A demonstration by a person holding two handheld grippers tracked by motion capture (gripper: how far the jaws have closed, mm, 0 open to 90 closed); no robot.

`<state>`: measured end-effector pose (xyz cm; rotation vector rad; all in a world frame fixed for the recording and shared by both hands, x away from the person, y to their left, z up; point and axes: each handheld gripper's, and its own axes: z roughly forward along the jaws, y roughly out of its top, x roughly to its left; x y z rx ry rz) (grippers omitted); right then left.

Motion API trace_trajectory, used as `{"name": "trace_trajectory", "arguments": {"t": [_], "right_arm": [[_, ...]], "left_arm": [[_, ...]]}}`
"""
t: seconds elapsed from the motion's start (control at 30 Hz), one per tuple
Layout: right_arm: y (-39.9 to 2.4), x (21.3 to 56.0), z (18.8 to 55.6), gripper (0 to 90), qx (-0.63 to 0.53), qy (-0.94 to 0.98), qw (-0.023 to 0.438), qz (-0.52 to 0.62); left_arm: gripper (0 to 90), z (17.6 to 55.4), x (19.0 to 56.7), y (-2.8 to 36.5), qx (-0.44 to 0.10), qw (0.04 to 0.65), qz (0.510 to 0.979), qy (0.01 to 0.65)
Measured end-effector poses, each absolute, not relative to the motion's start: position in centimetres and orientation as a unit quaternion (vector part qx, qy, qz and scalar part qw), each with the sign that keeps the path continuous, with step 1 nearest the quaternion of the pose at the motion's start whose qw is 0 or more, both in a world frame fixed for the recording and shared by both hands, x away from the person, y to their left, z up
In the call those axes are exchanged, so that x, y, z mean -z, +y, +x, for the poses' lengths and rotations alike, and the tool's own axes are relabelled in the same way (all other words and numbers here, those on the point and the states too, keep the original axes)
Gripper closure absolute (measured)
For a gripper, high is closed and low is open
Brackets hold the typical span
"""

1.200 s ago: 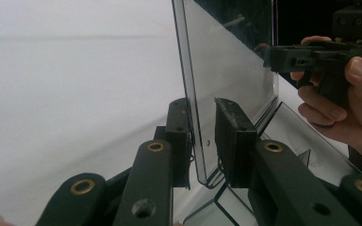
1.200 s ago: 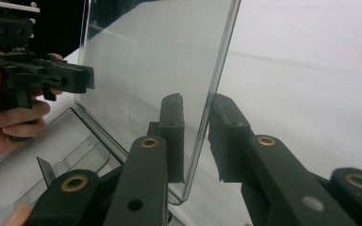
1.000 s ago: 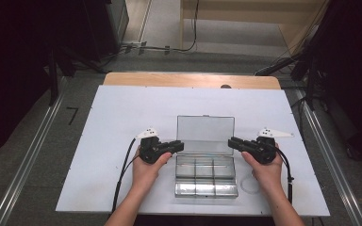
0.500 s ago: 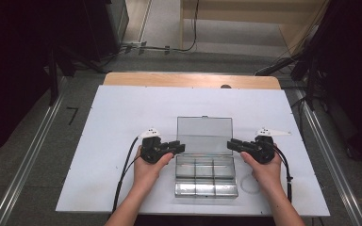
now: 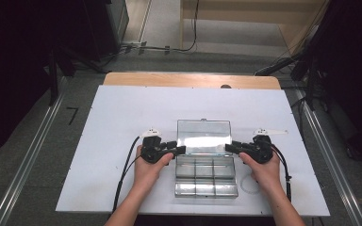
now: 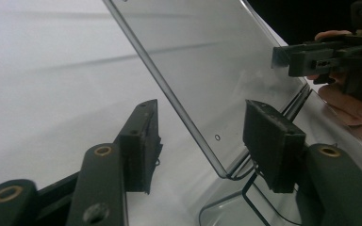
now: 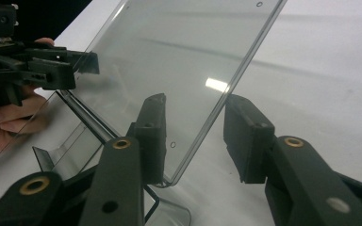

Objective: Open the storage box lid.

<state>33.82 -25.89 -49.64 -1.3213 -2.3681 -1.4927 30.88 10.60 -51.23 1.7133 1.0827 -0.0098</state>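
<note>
L gripper (image 6: 200, 141): jaws apart, have just been opening; the clear lid (image 6: 217, 70) edge runs between the pads w/o either pressing on it. R gripper (image 7: 193, 141): same, jaws just been opening, lid edge in the gap, inner pad close beside it, no squeeze visible. Lid stands raised, leaning back from its hinge. It belongs to a clear plastic compartment box (image 5: 206, 176) w/ a grid of cells, sitting mid-front on the white table (image 5: 122, 122), between both hands.
</note>
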Motion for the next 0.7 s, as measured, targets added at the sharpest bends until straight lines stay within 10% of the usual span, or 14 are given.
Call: {"name": "trace_trajectory", "arguments": {"t": [0.7], "right_arm": [[-25.77,49.55,34.0,22.5,0.48,-0.77,0.052,-0.418]], "left_arm": [[3.2,30.6,50.78,10.42,-0.001,0.538,0.717,0.444]]}}
